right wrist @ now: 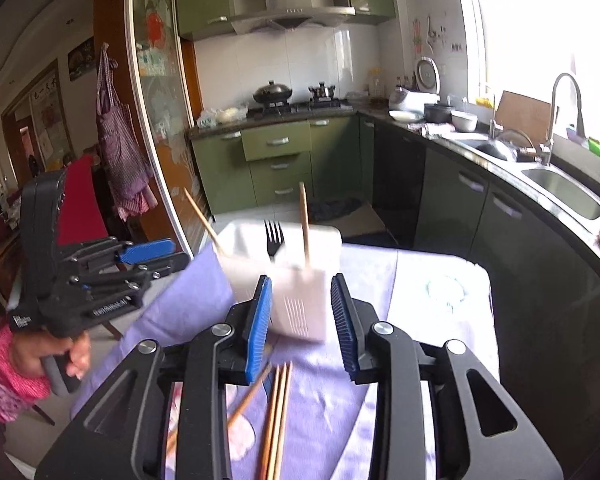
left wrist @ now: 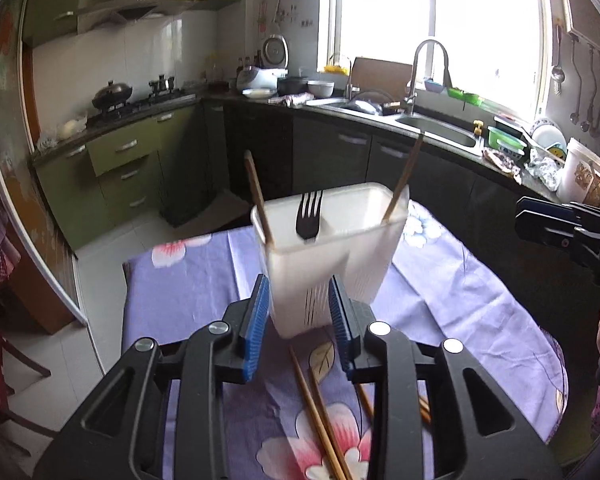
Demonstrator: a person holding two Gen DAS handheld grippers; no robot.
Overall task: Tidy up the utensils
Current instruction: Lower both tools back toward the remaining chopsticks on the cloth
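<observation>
A white slotted utensil holder (left wrist: 332, 256) stands on the table's purple flowered cloth (left wrist: 188, 292). A black fork (left wrist: 309, 216) and two wooden chopsticks (left wrist: 258, 196) stick up out of it. Several loose chopsticks (left wrist: 320, 412) lie on the cloth in front of it, under both grippers. My left gripper (left wrist: 300, 304) is open, a little short of the holder, with nothing between its blue pads. My right gripper (right wrist: 302, 304) is open as well, aimed at the holder (right wrist: 300, 292) from the other side, over the loose chopsticks (right wrist: 278, 420).
A dark kitchen counter with a steel sink (left wrist: 440, 132) and dishes runs behind and to the right of the table. A hand in a pink sleeve (right wrist: 60, 352) holds the left tool at the table's left edge. Green drawers and a stove lie beyond.
</observation>
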